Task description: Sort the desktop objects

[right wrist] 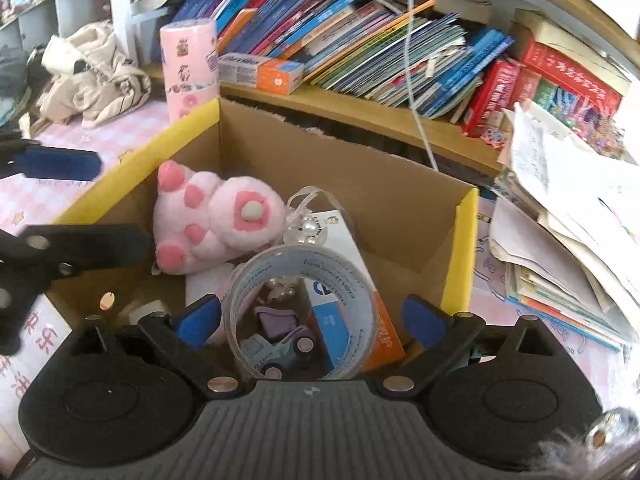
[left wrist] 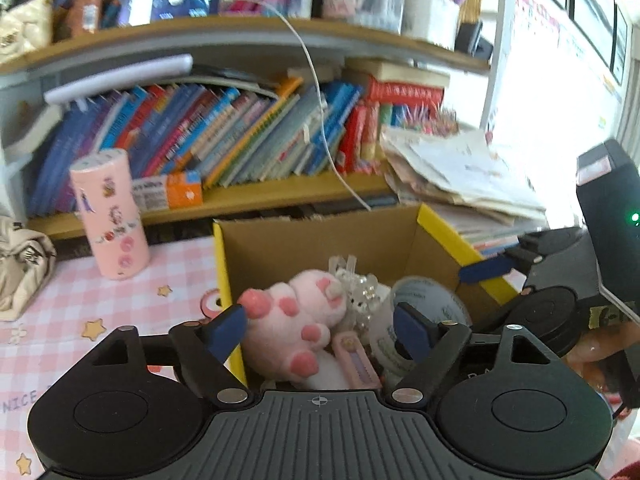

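Hovering above an open brown cardboard box with yellow-edged flaps (right wrist: 460, 248), both with jaws spread and nothing pinched: left hand-held gripper (left wrist: 320, 332) over the near rim, right hand-held gripper (right wrist: 308, 320) over the box's middle. Lying inside, a fluffy pink plush paw with darker pink pads (right wrist: 208, 220), long axis slanting from upper left to lower right in the right wrist view. Standing on edge beside it, a roll of clear printed tape (right wrist: 300, 312), open core facing the right camera; lettering on the band too blurred to read. Seen through the core, a small pastel toy truck (right wrist: 276, 344). Printed on the pink checked desk (left wrist: 80, 300) cover, "NICE". Standing upright left of the box, a pink sticker-covered cylinder (left wrist: 110, 216).
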The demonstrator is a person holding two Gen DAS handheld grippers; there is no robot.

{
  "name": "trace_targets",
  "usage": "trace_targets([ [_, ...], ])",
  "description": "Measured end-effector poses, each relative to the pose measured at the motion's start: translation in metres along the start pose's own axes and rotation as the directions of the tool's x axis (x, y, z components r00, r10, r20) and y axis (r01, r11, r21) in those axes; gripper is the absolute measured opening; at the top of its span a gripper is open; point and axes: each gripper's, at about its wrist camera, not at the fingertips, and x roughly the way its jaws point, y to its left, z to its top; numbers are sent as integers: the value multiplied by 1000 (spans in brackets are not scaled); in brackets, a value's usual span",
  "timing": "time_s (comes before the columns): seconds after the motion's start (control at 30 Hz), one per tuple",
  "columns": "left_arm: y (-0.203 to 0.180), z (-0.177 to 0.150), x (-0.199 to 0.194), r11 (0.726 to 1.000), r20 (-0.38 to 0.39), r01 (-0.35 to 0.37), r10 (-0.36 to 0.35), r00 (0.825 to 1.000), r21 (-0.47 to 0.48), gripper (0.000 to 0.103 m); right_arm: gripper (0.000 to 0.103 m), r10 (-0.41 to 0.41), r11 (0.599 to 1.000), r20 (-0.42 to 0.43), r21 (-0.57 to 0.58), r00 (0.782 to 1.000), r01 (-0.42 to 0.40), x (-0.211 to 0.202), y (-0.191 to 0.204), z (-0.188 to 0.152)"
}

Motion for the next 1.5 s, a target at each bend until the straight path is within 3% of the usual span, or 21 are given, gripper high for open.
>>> trace_targets([
  [0.37, 6, -19, -47, 999, 59, -48, 49, 997, -23, 95, 99, -48, 996, 65, 78, 997, 43, -42, 13, -19],
  [0.67, 12, -47, -78, 997, 64, -78, 79, 995, -29, 100, 101, -96, 988, 117, 133, 989, 80, -80, 50, -45],
  [0.9, 19, -65, -99, 997, 49, -75, 75, 996, -3, 101, 103, -131, 977, 88, 183, 987, 114, -90, 84, -69],
  [1.13, 26, -86, -109, 994, -22, -107, 107, 994, -5, 101, 103, -170, 954, 30, 253, 985, 157, -90, 116, -93],
  [1.5, 43, -104, -124, 991, -83, -135, 136, 987, 20, 102, 103, -182, 946, -9, 272, 983, 178, -95, 151, -105],
])
